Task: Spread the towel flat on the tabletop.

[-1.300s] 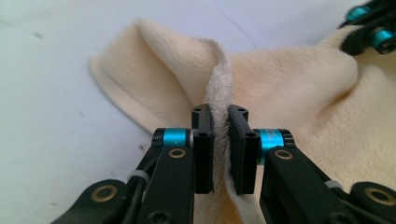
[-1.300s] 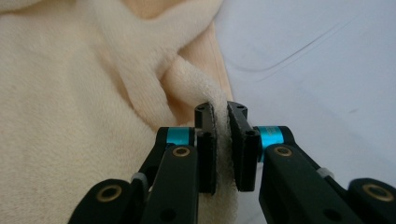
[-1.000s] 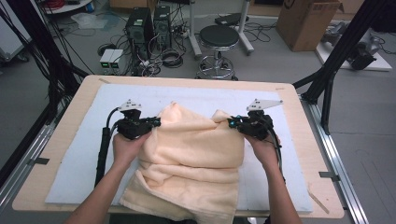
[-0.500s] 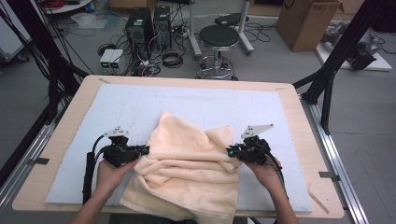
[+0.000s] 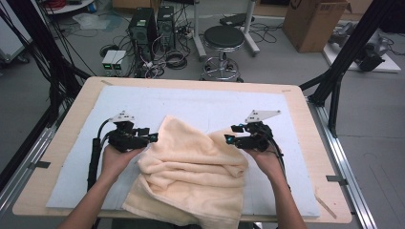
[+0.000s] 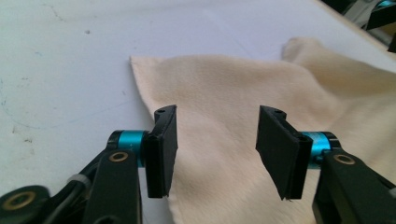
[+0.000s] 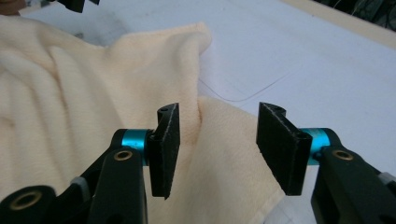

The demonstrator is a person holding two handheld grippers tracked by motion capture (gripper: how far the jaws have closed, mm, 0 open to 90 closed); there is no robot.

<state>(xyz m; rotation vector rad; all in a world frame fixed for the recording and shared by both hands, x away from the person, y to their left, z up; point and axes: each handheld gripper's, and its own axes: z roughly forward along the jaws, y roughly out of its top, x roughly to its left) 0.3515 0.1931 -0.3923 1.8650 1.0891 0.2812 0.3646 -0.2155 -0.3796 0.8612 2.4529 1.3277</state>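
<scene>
Both grippers stand with their jaws apart, having just been opening, and neither pinches anything. Left gripper (image 5: 152, 138) sits at the left edge of the cream towel (image 5: 193, 176), held low over the table by the person's left hand (image 5: 114, 160). From the left gripper view, its gripper (image 6: 217, 144) has the towel (image 6: 233, 93) lying flat beneath the gap between the jaws, a corner of the cloth pointing away across the white mat (image 6: 70, 56); the pads do not press on it. Right gripper (image 5: 229, 139) is at the towel's right edge, carried by the right hand (image 5: 267, 160), its tips just at a raised fold. In the right gripper view, that gripper (image 7: 217, 144) looks down on rumpled cloth (image 7: 93, 102), with a folded edge running under the open jaws.

The towel lies bunched between the two grippers, on the near half of the white mat (image 5: 191, 102), its near end hanging over the front edge of the wooden table (image 5: 305, 119). Beyond the table a black stool (image 5: 224, 38) stands on the floor.
</scene>
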